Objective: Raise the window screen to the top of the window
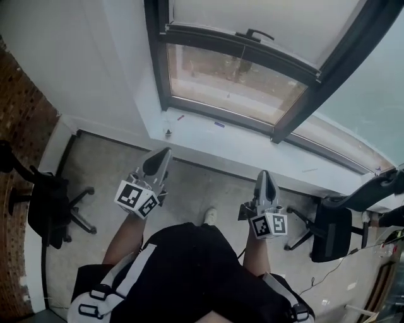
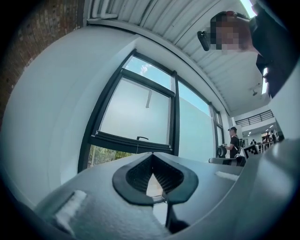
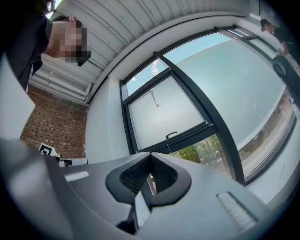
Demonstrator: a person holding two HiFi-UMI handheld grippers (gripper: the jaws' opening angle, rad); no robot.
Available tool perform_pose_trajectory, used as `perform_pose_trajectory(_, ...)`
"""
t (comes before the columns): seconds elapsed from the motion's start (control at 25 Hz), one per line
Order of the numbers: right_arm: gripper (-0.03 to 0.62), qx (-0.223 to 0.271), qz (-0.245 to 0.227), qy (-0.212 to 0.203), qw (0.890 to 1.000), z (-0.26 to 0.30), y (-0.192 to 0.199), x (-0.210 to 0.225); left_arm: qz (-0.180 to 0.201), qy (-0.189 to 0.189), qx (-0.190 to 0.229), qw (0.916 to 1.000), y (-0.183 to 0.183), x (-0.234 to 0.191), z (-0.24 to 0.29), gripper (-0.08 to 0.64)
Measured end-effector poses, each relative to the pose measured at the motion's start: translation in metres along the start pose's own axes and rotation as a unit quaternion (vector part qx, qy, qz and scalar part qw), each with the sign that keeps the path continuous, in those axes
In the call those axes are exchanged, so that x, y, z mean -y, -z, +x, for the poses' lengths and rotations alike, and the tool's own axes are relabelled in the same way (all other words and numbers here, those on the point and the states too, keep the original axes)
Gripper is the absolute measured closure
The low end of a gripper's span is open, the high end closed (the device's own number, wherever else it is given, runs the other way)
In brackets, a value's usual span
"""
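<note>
The window (image 1: 237, 82) has a dark frame, and its frosted screen (image 1: 265, 16) is pulled partway down. The screen's dark bottom bar (image 1: 243, 47) carries a small handle (image 1: 259, 33), with clear glass below it. My left gripper (image 1: 165, 152) and right gripper (image 1: 265, 174) are both held short of the sill, pointing at the window, shut and empty. In the left gripper view the shut gripper (image 2: 152, 158) sits below the bar (image 2: 131, 142) and handle (image 2: 142, 138). From the right gripper view, the gripper (image 3: 151, 158) is under the handle (image 3: 171, 135).
A white sill (image 1: 252, 148) with a few small bits on it runs under the window. Black office chairs stand at the left (image 1: 47, 202) and right (image 1: 331, 230). A brick wall (image 1: 19, 126) is at the left. A person (image 2: 233, 143) stands far off.
</note>
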State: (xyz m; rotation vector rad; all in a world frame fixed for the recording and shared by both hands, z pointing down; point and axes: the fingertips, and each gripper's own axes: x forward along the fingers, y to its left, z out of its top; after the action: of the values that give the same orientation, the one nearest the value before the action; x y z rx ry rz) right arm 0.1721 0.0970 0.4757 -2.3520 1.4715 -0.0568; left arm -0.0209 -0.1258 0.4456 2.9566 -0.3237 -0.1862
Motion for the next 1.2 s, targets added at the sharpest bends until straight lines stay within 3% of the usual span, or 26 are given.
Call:
perform_pose_trajectory(0.2,0.588,0.004,-0.005,-0.036,0.999,0.049,-0.017,0.032,0.007,-0.021,0.016,0.9996,-0.007,0.0,0.048,0.555)
perform_pose_trajectory(0.48,0.588,-0.003,-0.021,-0.058,0.998,0.076,-0.037,0.088,0.004,-0.013,0.001,0.9999,0.013,0.029,0.115,0.555)
perform_pose_trajectory(0.8,0.588,-0.025,-0.033,-0.027,0.999,0.084,-0.032,0.139,-0.004,0.004,-0.02,0.9998,0.035,0.038,0.169,0.555)
perform_pose_trajectory(1.2,0.588,-0.019,-0.046,0.006,0.999,0.142,-0.035,0.162,-0.017,0.052,-0.01,0.9985,0.038,0.005,0.252,0.555)
